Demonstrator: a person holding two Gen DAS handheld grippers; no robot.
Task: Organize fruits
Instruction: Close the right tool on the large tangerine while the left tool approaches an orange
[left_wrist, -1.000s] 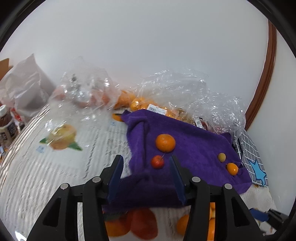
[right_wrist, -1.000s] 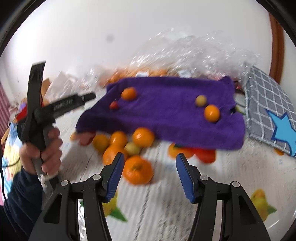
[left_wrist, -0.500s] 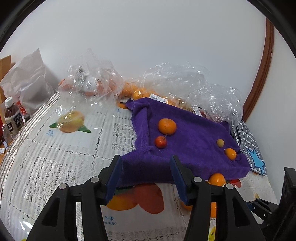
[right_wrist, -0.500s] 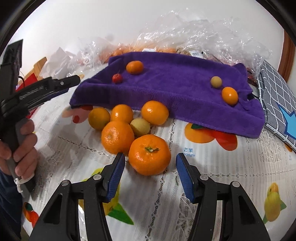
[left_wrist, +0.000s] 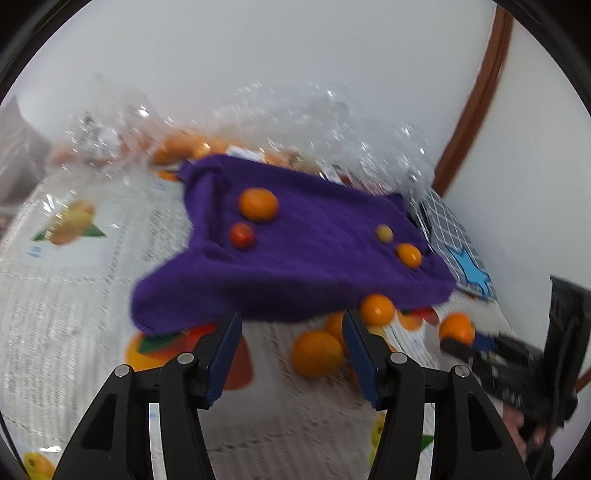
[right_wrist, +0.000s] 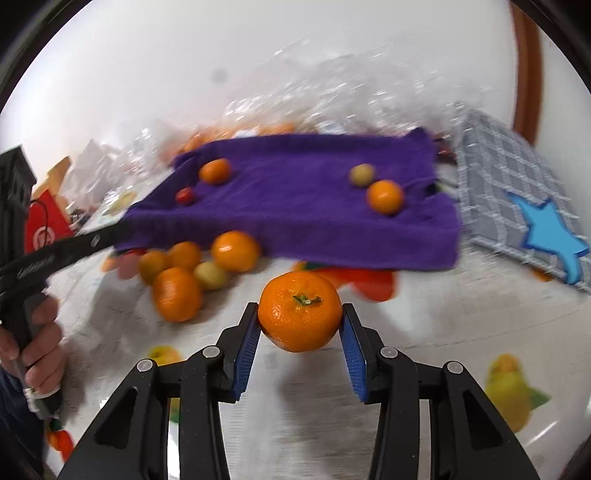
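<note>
My right gripper (right_wrist: 300, 325) is shut on a large orange mandarin (right_wrist: 300, 311) with a green stem, held just in front of the purple towel (right_wrist: 295, 199). The towel carries an orange (right_wrist: 215, 171), a small red fruit (right_wrist: 184, 195), a yellow-green fruit (right_wrist: 362, 174) and another orange (right_wrist: 385, 196). Several loose oranges (right_wrist: 177, 293) and a yellow fruit (right_wrist: 211, 275) lie on the table to the left. My left gripper (left_wrist: 291, 332) is open and empty, in front of the towel's near edge (left_wrist: 295, 291), with loose oranges (left_wrist: 317, 352) to its right.
A grey checked bag with a blue star (right_wrist: 517, 199) lies right of the towel. Clear plastic bags (left_wrist: 314, 122) with oranges stand behind it by the white wall. The table has a white lace cloth with fruit prints (left_wrist: 66, 225). A brown door frame (left_wrist: 476, 92) is at the right.
My right gripper has closed on the large mandarin and lifted it away from the pile. My left gripper has swung right and back from the towel's edge.
</note>
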